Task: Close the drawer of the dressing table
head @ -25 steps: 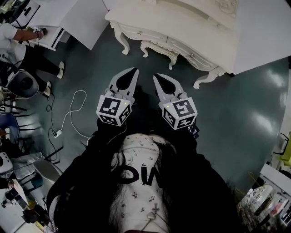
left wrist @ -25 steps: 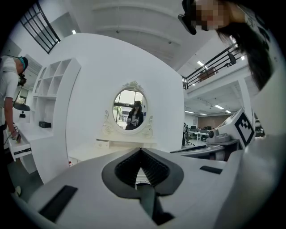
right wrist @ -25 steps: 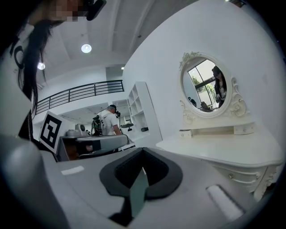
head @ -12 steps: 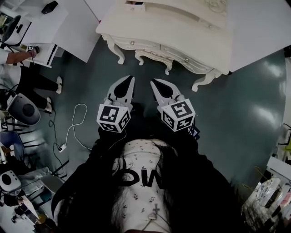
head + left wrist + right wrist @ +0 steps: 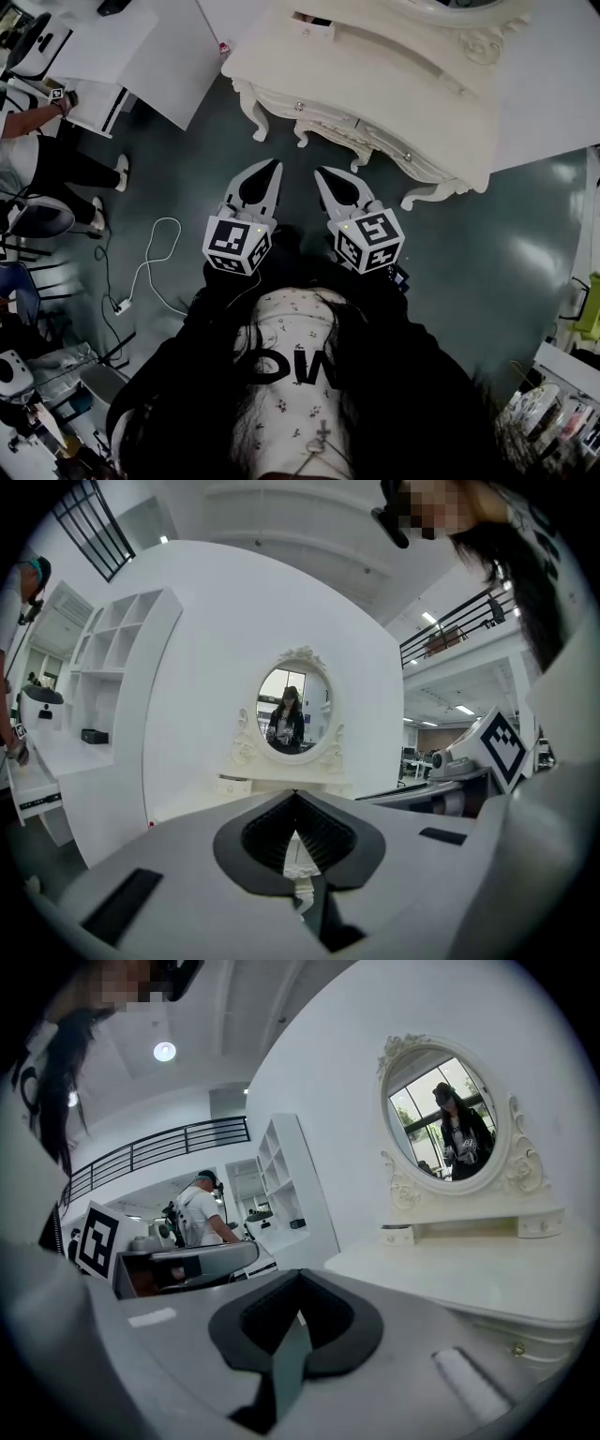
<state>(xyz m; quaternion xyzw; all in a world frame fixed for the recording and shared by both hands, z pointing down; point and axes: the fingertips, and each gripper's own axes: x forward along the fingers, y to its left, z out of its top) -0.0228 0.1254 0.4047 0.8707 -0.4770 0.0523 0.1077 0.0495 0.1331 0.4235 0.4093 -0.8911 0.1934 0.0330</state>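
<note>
Left gripper (image 5: pixel 273 170): the two grey jaws with black pads are together, tips meeting, with nothing between them. Only a thin slit behind the tips shows floor and a carved table leg. Right gripper (image 5: pixel 324 176): jaws likewise pressed together at the tips and empty.

In the head view both grippers are held side by side in front of the person's dark-clothed torso, close to each other but not touching. Their tips point toward the cream-white ornate dressing table with curved legs (image 5: pixel 375 70). Both are above the dark green floor (image 5: pixel 469 253) and apart from the table's front.

The drawer fronts with small round knobs (image 5: pixel 300 106) run along the carved front under the tabletop. From above they appear flush with it.

An oval mirror in a scrolled white frame (image 5: pixel 293 710) stands at the back of the tabletop, with a small white box (image 5: pixel 314 23) beside its base.

To the left, a white cable (image 5: pixel 141 262) lies looped on the floor. Another person (image 5: pixel 37 159) stands at a white desk (image 5: pixel 103 42).
</note>
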